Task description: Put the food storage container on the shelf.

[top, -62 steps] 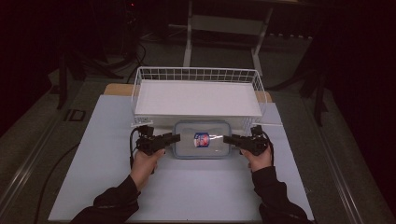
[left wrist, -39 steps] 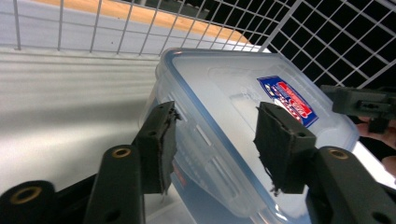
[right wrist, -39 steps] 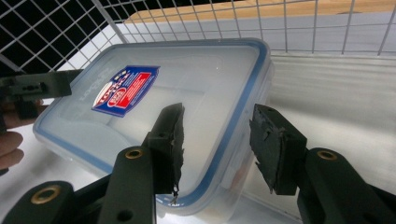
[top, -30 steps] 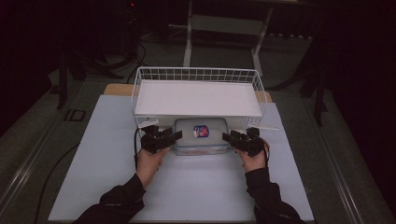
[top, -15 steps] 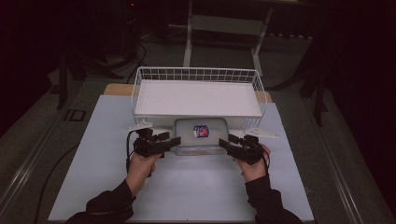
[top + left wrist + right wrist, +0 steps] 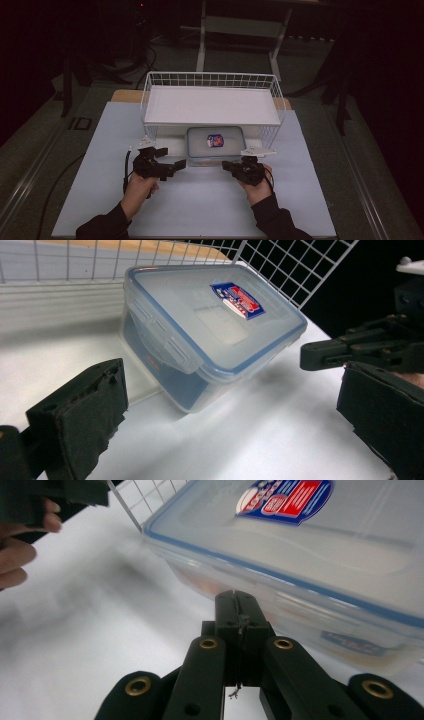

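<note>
Dark room, white table [image 6: 200,210]. Box [image 6: 215,142] tucked under wire shelf [image 6: 210,105], twelve o'clock of hands. Left gripper [image 6: 175,164] jaws just opened wide, empty; right gripper [image 6: 227,165] just snapped together, empty. Release step; next likely clean retreat.

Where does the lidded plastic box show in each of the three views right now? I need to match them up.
High view: the plastic box sits centre, partly under the white wire basket.
Left gripper view: upper middle, tilted in the picture, ahead of the open left tool.
Right gripper view: top right, close, just past the shut right tool.
Shared landmark: the red and blue label on the lid.
</note>
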Tool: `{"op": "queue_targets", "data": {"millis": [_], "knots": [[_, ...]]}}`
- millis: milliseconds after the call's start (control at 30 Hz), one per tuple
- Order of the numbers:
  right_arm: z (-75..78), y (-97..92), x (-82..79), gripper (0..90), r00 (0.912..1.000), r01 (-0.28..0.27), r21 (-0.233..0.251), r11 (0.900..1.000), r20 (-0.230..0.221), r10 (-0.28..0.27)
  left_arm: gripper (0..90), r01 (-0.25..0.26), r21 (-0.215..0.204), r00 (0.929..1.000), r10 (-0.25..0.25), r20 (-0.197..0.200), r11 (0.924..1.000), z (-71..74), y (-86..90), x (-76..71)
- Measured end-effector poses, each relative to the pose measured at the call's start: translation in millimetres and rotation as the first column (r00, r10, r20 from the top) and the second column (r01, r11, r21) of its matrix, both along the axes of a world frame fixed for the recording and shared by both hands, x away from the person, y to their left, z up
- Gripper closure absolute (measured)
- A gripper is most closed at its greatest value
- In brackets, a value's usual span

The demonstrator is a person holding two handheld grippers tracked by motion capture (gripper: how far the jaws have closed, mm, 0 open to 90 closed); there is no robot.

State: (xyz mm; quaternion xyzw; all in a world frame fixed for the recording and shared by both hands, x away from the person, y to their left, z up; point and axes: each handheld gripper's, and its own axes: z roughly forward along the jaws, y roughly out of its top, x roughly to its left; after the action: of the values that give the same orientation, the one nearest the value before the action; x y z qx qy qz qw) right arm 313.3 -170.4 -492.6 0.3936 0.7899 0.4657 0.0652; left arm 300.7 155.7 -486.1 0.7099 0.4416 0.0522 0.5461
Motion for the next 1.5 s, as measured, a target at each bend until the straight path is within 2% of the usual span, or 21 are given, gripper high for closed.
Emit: {"op": "queue_targets", "data": {"millis": [33,133,200,300,400,500,733,1033,1133,1233,1367,1400,1500], "knots": [[-1.6,2.3,1.0,90.0,1.0000,-0.004,-0.004,1.0000,-0.004,0.004,0.0,0.008,0.006,0.9999,-0.008,0.015,1.0000,-1.5,0.2,-2.8],[-3.5,5.8,3.4,89.9,1.0000,-0.008,-0.003,1.0000,-0.005,0.008,0.0,0.019,-0.013,0.9998,-0.019,0.011,0.9997,-5.0,0.7,-4.2],[-4.6,9.3,5.9,90.0,1.0000,-0.008,-0.007,0.9999,-0.004,0.008,0.0,0.025,-0.010,0.9996,-0.025,0.012,0.9996,-7.2,0.7,-4.4],[-6.3,15.3,11.4,90.0,0.9999,-0.013,-0.004,0.9999,0.006,0.013,0.0,0.017,0.005,0.9997,-0.018,0.020,0.9998,-10.5,1.5,-4.8],[-5.1,20.8,14.3,90.0,0.9995,-0.020,-0.024,0.9995,0.025,0.020,0.0,0.017,0.003,0.9997,-0.017,0.016,0.9999,-12.0,2.0,-4.7],[-5.6,24.8,17.1,90.0,0.9995,-0.024,-0.019,0.9995,0.020,0.024,0.0,0.013,0.019,0.9994,-0.014,0.031,0.9997,-12.4,2.0,-5.7],[-5.8,29.3,25.2,90.0,0.9995,-0.015,-0.018,0.9997,0.029,0.015,0.0,-0.003,0.011,0.9993,0.002,0.037,0.9999,-12.4,4.6,-5.5],[-8.3,36.4,42.3,90.0,0.9991,0.028,-0.027,0.9992,0.034,-0.027,0.0,-0.005,0.007,0.9991,0.005,0.041,1.0000,-12.4,5.4,-5.5],[-14.0,32.9,46.7,90.0,0.9982,0.059,-0.041,0.9974,0.013,-0.059,0.0,-0.007,0.002,0.9993,0.007,0.038,1.0000,-12.6,6.1,-5.2],[-19.3,26.7,53.2,90.0,0.9953,0.095,-0.011,0.9954,-0.015,-0.095,0.0,-0.006,0.004,0.9992,0.006,0.040,1.0000,-12.3,5.9,-5.0],[-19.9,25.1,56.3,90.0,0.9939,0.109,-0.011,0.9939,-0.011,-0.110,0.0,-0.007,0.009,0.9990,0.006,0.044,0.9999,-12.4,5.1,-5.1],[-19.7,23.0,62.3,90.0,0.9907,0.135,-0.003,0.9908,-0.016,-0.135,0.0,-0.008,0.005,0.9991,0.008,0.041,1.0000,-12.8,5.3,-4.9],[-19.4,22.7,66.3,90.0,0.9897,0.143,0.002,0.9897,-0.007,-0.143,0.0,-0.007,0.006,0.9992,0.007,0.041,1.0000,-12.9,5.5,-4.9]]}}
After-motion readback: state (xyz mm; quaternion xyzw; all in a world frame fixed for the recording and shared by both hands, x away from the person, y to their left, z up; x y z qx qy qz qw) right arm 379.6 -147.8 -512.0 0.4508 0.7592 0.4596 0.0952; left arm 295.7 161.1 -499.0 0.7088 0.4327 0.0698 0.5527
